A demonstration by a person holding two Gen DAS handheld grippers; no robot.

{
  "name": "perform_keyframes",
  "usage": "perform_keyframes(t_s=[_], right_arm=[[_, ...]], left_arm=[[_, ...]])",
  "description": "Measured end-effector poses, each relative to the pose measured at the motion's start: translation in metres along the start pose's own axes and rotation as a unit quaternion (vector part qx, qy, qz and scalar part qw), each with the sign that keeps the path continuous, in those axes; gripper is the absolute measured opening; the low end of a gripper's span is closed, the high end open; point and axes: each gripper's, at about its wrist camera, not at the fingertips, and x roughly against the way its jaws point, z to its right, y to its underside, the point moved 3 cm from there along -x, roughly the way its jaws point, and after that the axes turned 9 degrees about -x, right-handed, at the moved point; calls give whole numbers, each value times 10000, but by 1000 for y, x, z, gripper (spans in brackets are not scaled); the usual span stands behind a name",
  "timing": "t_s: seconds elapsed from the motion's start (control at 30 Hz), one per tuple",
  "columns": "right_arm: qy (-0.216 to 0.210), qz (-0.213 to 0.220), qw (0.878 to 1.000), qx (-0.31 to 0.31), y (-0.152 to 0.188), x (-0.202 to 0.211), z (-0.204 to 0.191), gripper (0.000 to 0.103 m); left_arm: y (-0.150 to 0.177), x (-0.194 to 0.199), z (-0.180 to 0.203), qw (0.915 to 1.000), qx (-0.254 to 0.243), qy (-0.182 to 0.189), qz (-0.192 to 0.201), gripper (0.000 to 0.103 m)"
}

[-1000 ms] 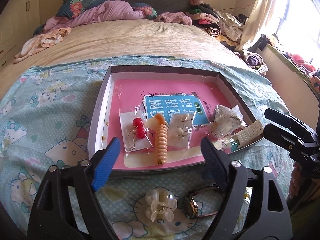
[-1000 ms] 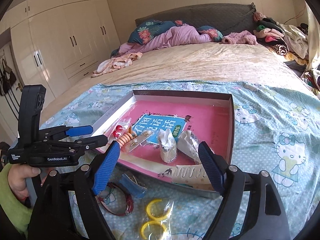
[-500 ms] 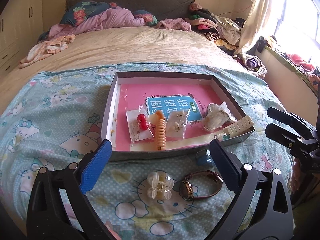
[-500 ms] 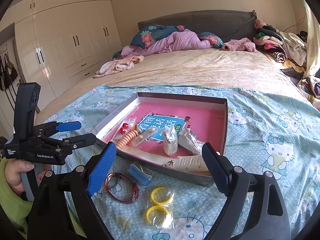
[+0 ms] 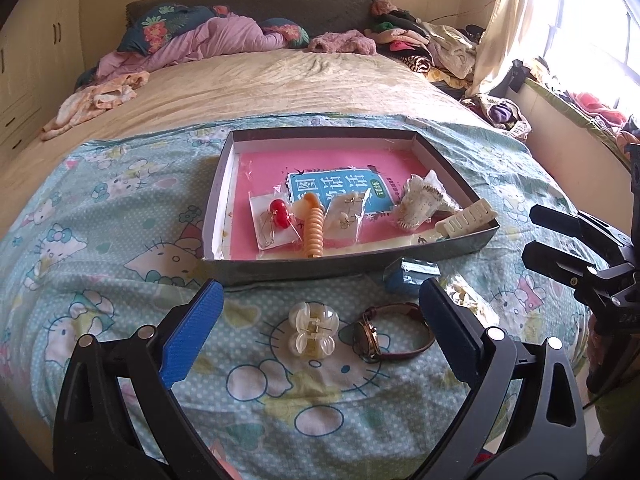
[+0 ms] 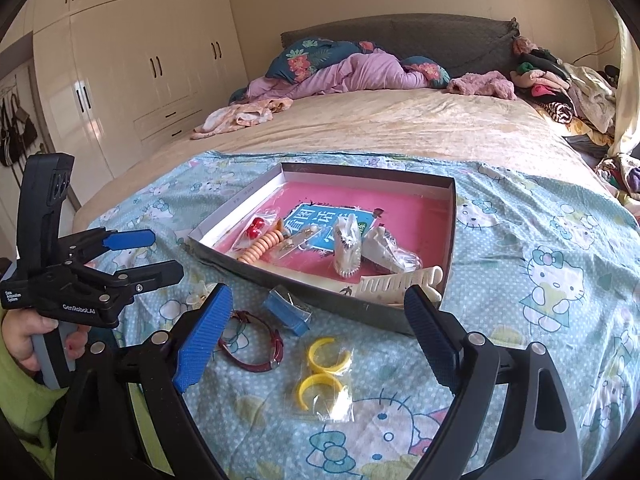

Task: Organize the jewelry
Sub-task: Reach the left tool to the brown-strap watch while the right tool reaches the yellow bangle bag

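Observation:
A shallow grey box (image 5: 348, 270) (image 6: 453, 216) with a pink floor lies on the Hello Kitty sheet. It holds red bead earrings (image 5: 280, 214), an orange spiral tie (image 5: 313, 232), bagged earrings (image 5: 347, 212), lace bags (image 5: 420, 202) and a cream comb (image 5: 466, 218). On the sheet before it lie a clear claw clip (image 5: 312, 330), a brown watch (image 5: 394, 334) (image 6: 256, 342), a blue packet (image 5: 408, 276) (image 6: 288, 310) and bagged yellow rings (image 6: 322, 372). My left gripper (image 5: 318, 328) is open above the clip and watch. My right gripper (image 6: 318, 334) is open above the rings.
The bed stretches back to pillows and a purple quilt (image 5: 208, 42). Piled clothes (image 5: 424, 40) lie at the far right by the window. White wardrobes (image 6: 132, 64) stand left. The bed's front edge is just below both grippers.
Both grippers have pulled back and up from the box, so more of the sheet and the loose items in front of it now show. Both stay open and empty.

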Motion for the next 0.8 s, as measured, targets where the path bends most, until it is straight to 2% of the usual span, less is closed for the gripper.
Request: perform_keyframes(t_s=[0.8], right_arm=[[78,-313,9995,57,28,4,3,87]], left_arm=[[33,0,19,9991,-47,202,-366,92]])
